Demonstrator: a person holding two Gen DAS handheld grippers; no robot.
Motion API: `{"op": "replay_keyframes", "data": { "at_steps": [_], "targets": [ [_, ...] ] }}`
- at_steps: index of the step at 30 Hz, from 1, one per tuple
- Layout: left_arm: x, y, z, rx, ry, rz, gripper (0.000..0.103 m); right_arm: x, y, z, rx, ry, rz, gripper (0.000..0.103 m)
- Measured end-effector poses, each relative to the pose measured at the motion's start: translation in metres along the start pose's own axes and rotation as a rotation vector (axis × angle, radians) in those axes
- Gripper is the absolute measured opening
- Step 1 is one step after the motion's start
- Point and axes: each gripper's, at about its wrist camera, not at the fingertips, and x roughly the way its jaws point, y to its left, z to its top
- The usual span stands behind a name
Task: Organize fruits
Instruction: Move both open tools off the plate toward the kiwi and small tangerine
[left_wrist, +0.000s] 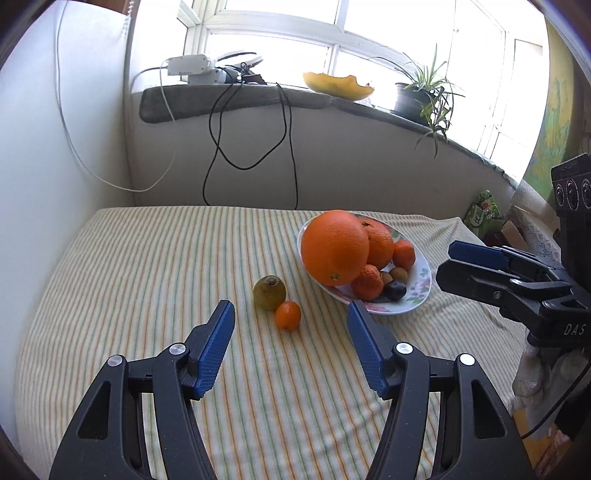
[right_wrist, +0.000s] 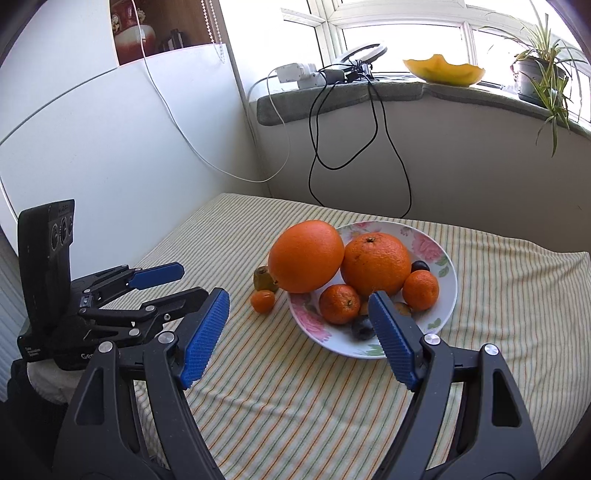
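A floral plate (left_wrist: 417, 295) (right_wrist: 439, 254) on the striped cloth holds a big orange (left_wrist: 334, 247) (right_wrist: 306, 255), a second orange (right_wrist: 376, 267), two mandarins (right_wrist: 339, 303) and dark plums (right_wrist: 362, 329). Beside the plate on the cloth lie a green-brown kiwi (left_wrist: 269, 292) (right_wrist: 264, 278) and a small kumquat (left_wrist: 288, 315) (right_wrist: 262, 301). My left gripper (left_wrist: 290, 308) stands open just short of the kumquat, nothing between its blue pads. My right gripper (right_wrist: 299, 297) hangs open in front of the plate's near edge, empty.
A grey windowsill (left_wrist: 236, 99) behind the table carries a melon half (left_wrist: 338, 86), a potted plant (left_wrist: 417, 96) and chargers with black and white cables (left_wrist: 251, 147) hanging down the wall. A white wall (right_wrist: 92, 140) bounds the table's left side. Packages (left_wrist: 484, 214) sit at the far right.
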Motion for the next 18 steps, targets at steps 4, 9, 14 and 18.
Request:
{"op": "replay_keyframes", "data": {
  "at_steps": [4,9,14,18],
  "targets": [
    [0.002,0.013,0.000,-0.012,0.007,-0.003,0.058,0.006,0.015,-0.010,-0.006,0.023,0.032,0.080],
    [0.007,0.024,0.000,-0.031,0.017,-0.023,0.052,0.020,0.030,-0.021,-0.030,0.063,0.047,0.073],
    [0.016,0.035,0.001,-0.058,0.039,-0.062,0.042,0.040,0.038,-0.026,-0.045,0.108,0.038,0.059],
    [0.030,0.043,0.003,-0.076,0.064,-0.096,0.038,0.059,0.041,-0.029,-0.034,0.145,0.040,0.047]
  ]
}}
